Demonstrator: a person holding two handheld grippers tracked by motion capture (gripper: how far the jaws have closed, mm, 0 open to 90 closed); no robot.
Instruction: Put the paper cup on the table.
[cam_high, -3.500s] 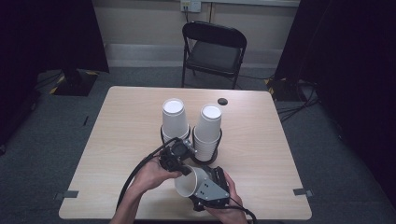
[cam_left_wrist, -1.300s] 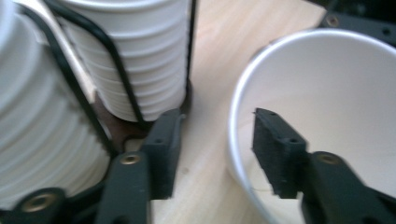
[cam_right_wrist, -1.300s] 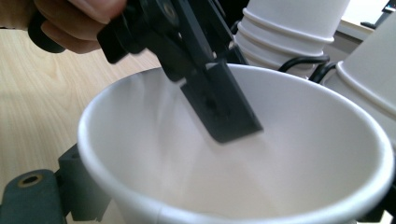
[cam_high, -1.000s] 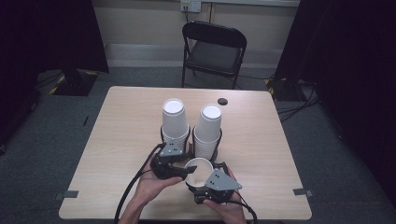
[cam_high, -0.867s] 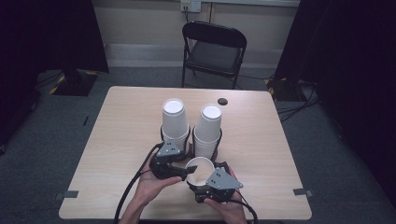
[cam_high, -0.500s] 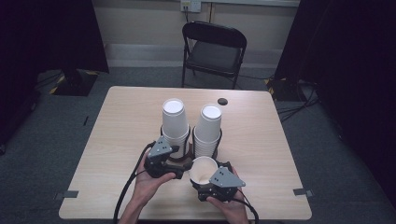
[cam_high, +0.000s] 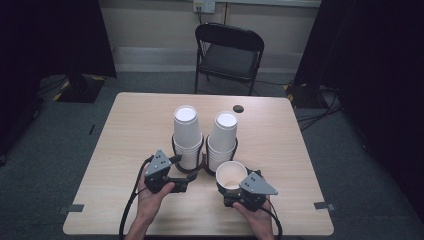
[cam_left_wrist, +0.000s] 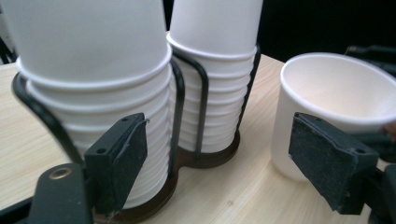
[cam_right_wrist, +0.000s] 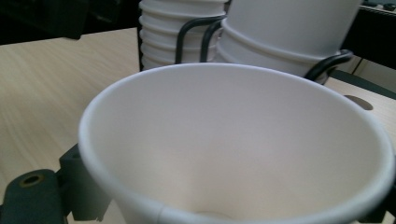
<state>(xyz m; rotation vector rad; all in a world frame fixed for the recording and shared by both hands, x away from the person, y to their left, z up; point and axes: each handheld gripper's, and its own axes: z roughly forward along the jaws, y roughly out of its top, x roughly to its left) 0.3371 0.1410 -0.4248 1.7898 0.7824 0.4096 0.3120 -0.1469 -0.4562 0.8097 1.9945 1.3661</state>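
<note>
My left gripper (cam_high: 181, 174) has just let go of the cup (cam_high: 231, 175): its jaws have been opening and now stand wide with nothing between them, just off the holder (cam_high: 190, 169) of stacked cups toward the tabletop's near edge. The cup has come away to the right, upright, clamped in my right gripper (cam_high: 235, 192). I judge the handover done; the cup can be set down next.
</note>
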